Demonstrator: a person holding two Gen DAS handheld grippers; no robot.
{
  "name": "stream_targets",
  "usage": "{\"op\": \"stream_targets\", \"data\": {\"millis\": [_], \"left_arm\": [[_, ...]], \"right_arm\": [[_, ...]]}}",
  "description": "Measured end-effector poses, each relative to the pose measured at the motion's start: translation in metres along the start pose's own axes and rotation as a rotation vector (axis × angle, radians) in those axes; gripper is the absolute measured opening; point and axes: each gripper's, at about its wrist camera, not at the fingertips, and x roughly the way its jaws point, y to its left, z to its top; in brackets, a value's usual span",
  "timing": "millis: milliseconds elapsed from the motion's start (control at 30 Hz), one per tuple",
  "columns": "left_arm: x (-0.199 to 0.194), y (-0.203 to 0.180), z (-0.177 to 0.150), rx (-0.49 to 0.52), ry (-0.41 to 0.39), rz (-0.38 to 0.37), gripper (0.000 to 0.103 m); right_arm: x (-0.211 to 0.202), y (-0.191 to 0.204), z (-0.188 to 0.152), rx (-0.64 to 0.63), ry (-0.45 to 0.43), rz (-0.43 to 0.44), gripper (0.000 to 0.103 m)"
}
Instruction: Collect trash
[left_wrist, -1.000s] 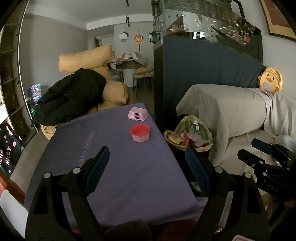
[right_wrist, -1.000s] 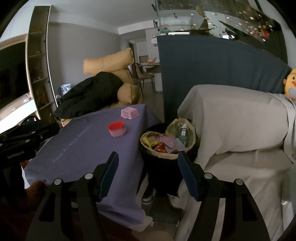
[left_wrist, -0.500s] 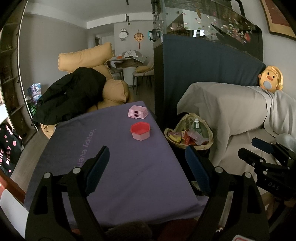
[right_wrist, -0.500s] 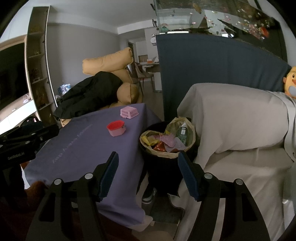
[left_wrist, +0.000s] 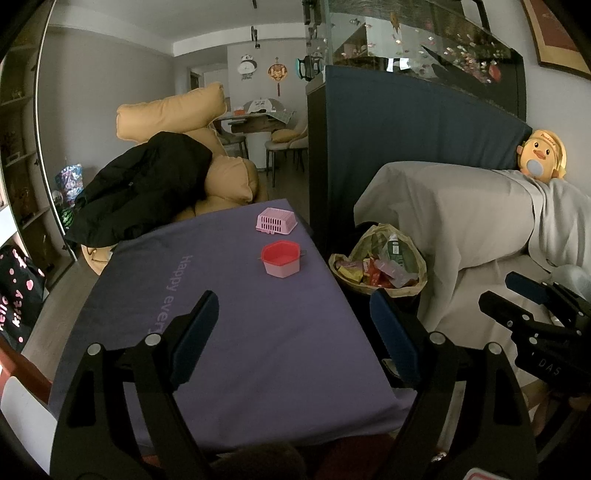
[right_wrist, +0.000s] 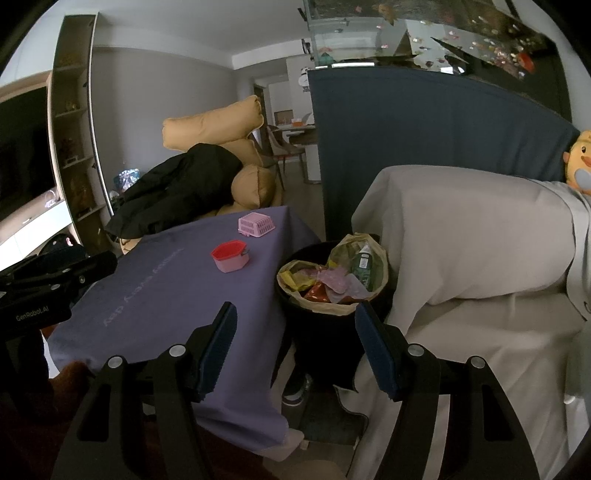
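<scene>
Right wrist: trash bin (right_wrist: 328, 295) full, wrappers, bottle.

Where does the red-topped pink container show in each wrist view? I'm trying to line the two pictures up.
Left wrist view: the red-topped pink container sits just above centre, on the purple cloth.
Right wrist view: the container sits left of centre, on the same cloth.
Shared landmark: the pink basket lies just beyond it in both, and the full trash bin stands to its right.
</scene>
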Motion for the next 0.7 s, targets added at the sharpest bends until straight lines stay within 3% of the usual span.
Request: {"op": "stream_targets", "data": {"millis": [700], "left_arm": [[0.0045, 0.0057, -0.0024, -0.008, 0.021, -0.008, 0.08]], "right_arm": [[-0.0022, 0.0003, 0.0004, -0.002, -0.005, -0.008, 0.063]]}}
